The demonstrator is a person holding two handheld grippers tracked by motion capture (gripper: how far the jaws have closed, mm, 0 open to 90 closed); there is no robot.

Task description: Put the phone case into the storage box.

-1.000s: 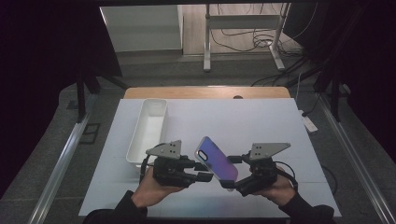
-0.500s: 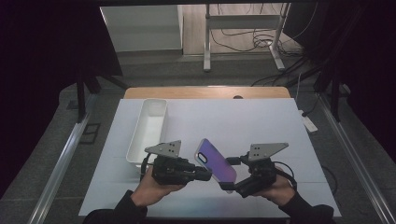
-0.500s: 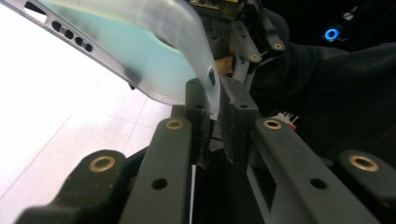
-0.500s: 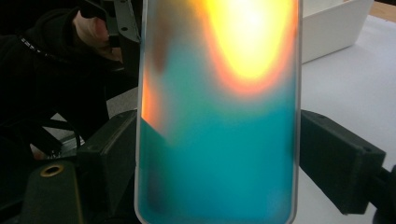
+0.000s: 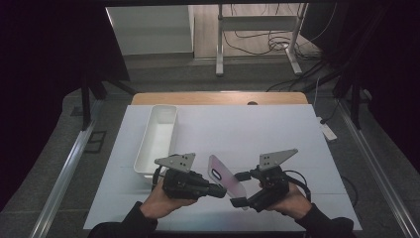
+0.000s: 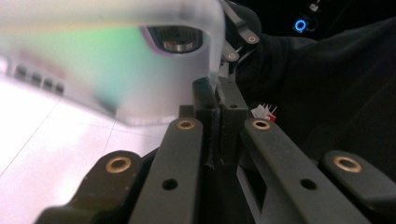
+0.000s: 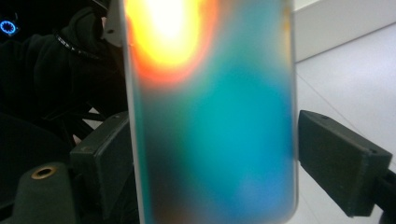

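I hold one phone case (image 5: 227, 181) between my two grippers, above the near middle of the white table (image 5: 277, 134). It is a thin, frosted, translucent shell with rounded corners and a dark oval camera cut-out near its far end. In the high view it looks pale lilac and stands tilted, its long side running from far left to near right. In the left gripper view its surface shimmers green and pink; in the right gripper view it glows orange at the top and teal lower down.

My left gripper (image 5: 218, 190) has just been closing, and its jaws are now pinched tight on the thin edge of the case. My right gripper (image 5: 238, 189) spans the width of the case, one black pad at each long edge; the pads seem to press on those edges, with the jaws spread wide to take it.

I count one case, two grippers and one white rectangular tray (image 5: 157, 140), which lies on the left side of the table, farther away than my hands.
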